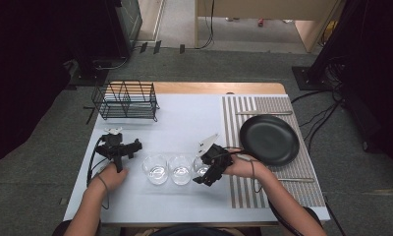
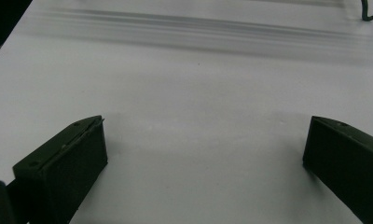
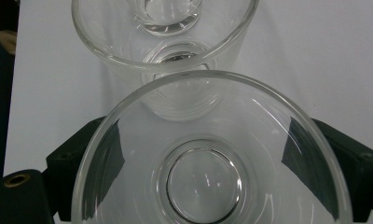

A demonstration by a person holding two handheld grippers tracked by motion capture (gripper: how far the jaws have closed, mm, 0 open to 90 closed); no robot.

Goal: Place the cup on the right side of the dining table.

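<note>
Three clear glasses stand in a row on the white desk [image 1: 184, 123], near its front edge. The right gripper [image 1: 208, 173] sits at the rightmost glass [image 1: 201, 166], and in the right gripper view that glass [image 3: 208, 154] stands between the two black jaws, one on each side of its wall; the jaws look close against it, though through the clear glass I cannot be sure they press on it. The middle glass [image 1: 180, 169] stands just beside it, seen farther off in the right gripper view [image 3: 166, 42], and the left glass [image 1: 155, 168] stands next along the row. The left gripper [image 1: 120, 146] is held above the desk to the left of the row, apart from the glasses; in the left gripper view its jaws stand wide apart with nothing between them but bare white surface. At the back left of the desk is a black wire rack [image 1: 126, 100]. To the right lies a striped mat [image 1: 243, 191] bearing a black plate [image 1: 268, 139].
</note>
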